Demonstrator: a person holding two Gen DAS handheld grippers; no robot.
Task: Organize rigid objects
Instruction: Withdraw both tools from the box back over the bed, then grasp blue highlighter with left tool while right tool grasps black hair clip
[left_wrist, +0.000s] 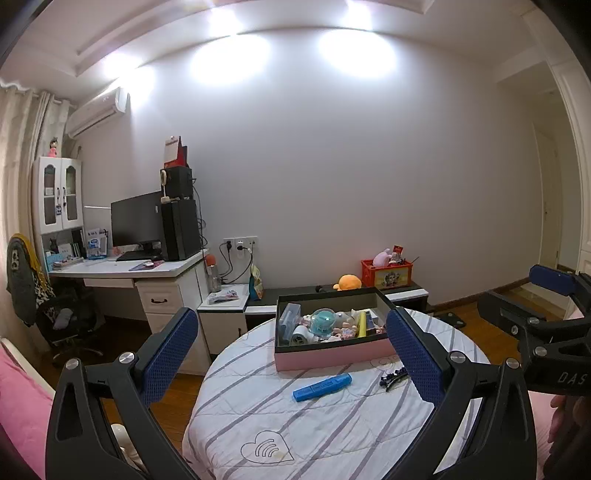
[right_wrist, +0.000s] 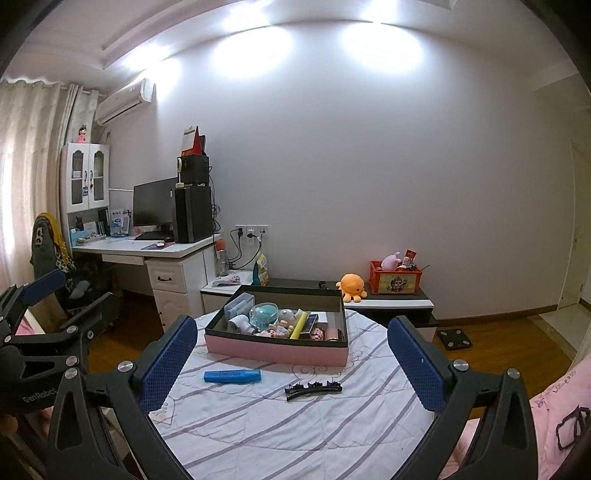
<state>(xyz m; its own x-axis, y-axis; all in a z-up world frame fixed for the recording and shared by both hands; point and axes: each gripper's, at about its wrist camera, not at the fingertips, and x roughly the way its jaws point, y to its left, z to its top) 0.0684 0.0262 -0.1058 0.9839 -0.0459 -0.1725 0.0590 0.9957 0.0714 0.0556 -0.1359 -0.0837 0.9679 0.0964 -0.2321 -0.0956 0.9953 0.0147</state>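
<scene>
Both grippers – left gripper (left_wrist: 291, 345) and right gripper (right_wrist: 291, 347) – stand wide open, empty. Best approach the blue marker (right_wrist: 232, 376) across its narrow width, then carry it to the far pink box (right_wrist: 275, 350).

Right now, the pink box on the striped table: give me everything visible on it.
The pink box is a shallow rectangular tray, open-topped, with pink outer walls and a dark inner lining and rim; it looks like cardboard. It sits flat on the round table's striped cloth, toward the far side. Inside lie small items packed together, including a clear dome with a teal piece and a yellow stick; its right end looks emptier. The blue marker and the black hair clip lie on the cloth in front, apart from it.
</scene>
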